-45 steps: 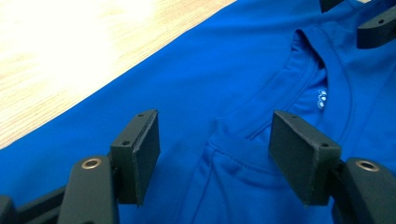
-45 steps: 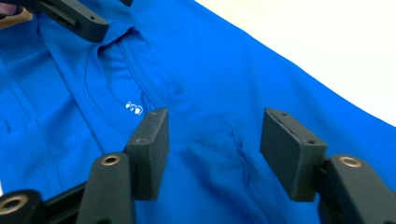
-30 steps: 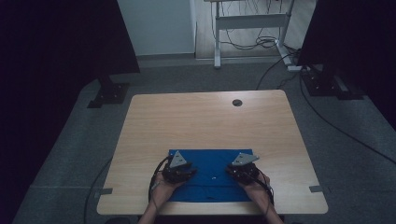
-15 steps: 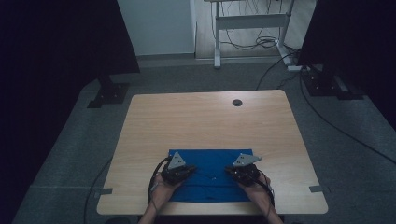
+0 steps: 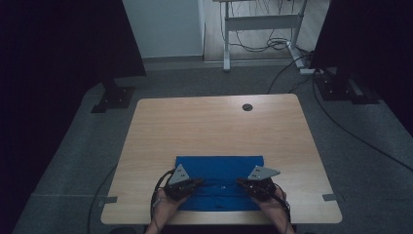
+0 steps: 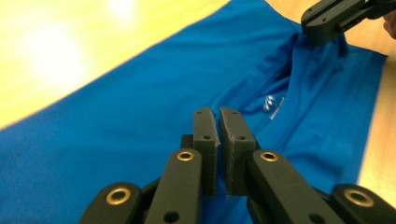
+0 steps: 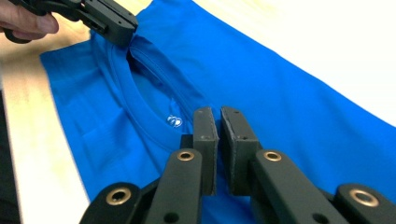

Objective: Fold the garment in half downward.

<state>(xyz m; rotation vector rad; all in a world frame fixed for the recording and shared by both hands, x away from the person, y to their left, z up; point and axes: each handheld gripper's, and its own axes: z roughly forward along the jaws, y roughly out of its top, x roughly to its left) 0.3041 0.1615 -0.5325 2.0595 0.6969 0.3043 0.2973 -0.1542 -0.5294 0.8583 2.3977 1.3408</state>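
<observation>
Your blue T-shirt lies folded on the near part of the desk, close to your body. Its long side runs left to right, from one hand to the other. The neck hole is at the near edge, in the middle, between your 2 tongs.

Your left tongs are squeezed together on the cloth beside the left of the collar; across the shirt, the right tongs view shows them pinching it. Your right tongs are squeezed together on the other side of the collar. Both hands are equally close to the shirt, 1 on each side, so I think you should lift both together.
</observation>
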